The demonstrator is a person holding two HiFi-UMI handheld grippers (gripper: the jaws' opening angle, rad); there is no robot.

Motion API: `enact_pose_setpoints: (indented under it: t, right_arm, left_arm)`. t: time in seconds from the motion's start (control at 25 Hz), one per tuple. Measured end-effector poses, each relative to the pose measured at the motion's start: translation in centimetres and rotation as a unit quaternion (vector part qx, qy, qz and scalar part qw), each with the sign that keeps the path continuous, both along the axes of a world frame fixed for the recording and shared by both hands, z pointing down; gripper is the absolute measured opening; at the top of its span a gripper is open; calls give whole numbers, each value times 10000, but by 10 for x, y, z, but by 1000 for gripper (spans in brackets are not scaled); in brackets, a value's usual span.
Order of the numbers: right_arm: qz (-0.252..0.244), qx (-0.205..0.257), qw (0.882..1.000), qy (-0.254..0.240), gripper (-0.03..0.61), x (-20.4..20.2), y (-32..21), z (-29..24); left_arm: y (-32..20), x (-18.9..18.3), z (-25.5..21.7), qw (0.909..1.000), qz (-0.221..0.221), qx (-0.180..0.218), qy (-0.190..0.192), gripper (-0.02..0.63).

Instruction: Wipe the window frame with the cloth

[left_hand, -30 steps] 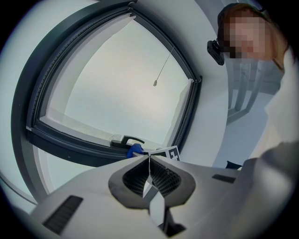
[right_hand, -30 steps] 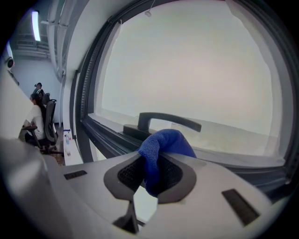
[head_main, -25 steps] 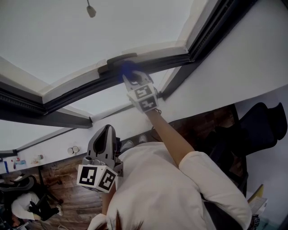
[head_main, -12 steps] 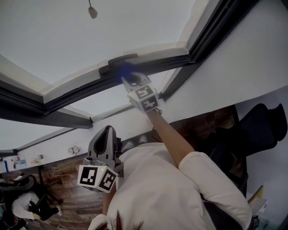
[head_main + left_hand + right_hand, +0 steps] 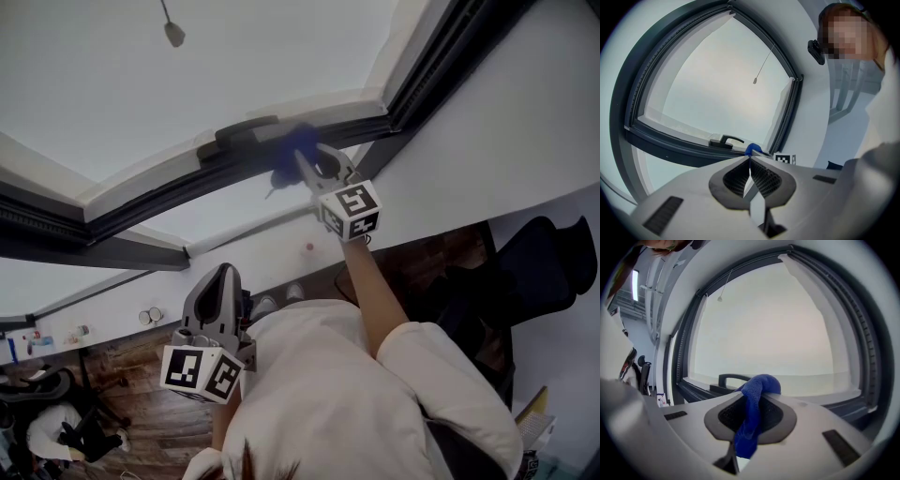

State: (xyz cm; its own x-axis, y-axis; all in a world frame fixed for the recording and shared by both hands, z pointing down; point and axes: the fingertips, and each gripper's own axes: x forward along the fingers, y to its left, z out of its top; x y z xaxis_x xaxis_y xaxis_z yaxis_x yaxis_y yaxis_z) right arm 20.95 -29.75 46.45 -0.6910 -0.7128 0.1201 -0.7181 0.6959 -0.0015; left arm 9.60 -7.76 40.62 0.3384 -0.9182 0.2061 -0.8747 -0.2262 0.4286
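**Cloth on the bottom rail, right gripper has it**

- cloth (image 5: pixel 298 142): blue, bunched up at the jaw tips of the right gripper (image 5: pixel 317 172). In the right gripper view the jaws are clamped on it. A wad sticks out ahead of the tips and a tail hangs back down between the pads.
- Position: the wad lies over the dark bottom rail of the window frame (image 5: pixel 169 192), just right of the window handle (image 5: pixel 239 131). It looks pressed onto the rail, but I can't confirm contact from either view.
- Key relation: the rail's long axis runs lower-left to upper-right across the head view. The gripper points up into it roughly crosswise, so any stroke has to go sideways along the rail, not along the jaws.
- To the right there's a short run of rail before the corner with the upright (image 5: pixel 427 66). To the left the handle is in the way, then a long run of rail.
- My read: the handle is the snag risk for a leftward pass.
- left gripper (image 5: pixel 750 161): jaws closed together with nothing between them. It's held low by the chest and well apart from the frame, so the right arm is the only one in reach.
- cord pull (image 5: pixel 174 36): hangs in front of the pane, clear of the work.

Writing: none readable. There are only square black-and-white marker patterns on both gripper cubes. The small items on the ledge at the lower left are too small to make out.
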Motion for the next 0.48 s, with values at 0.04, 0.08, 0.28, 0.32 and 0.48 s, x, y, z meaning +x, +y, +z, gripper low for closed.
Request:
enact_pose_setpoints:
  t: [0.04,0.08,0.28,0.32,0.48]
  right_arm:
    - [123,41,9999,0,43,14,-3,-1]
    - [248,87,9997,26,43,28,-8,-2]
    - [974,478,9903,864,43,96,-35,-11]
    - [1072,542,9873,1035,43,107,-41,-11]
    - [1459,536,9802,1225,43,144,-60,-9]
  left_arm:
    - [-1,2,0,10000,3,0,-2,11]
    - [-3,3,1,10000,0,0,-3,11]
    - [-9,3,1,9999,-102,-2,-24,11]
    - [-11,2,1,9999,-134,-3,-29,11]
    - [-16,-1,1,9997,-251,-6,-42,11]
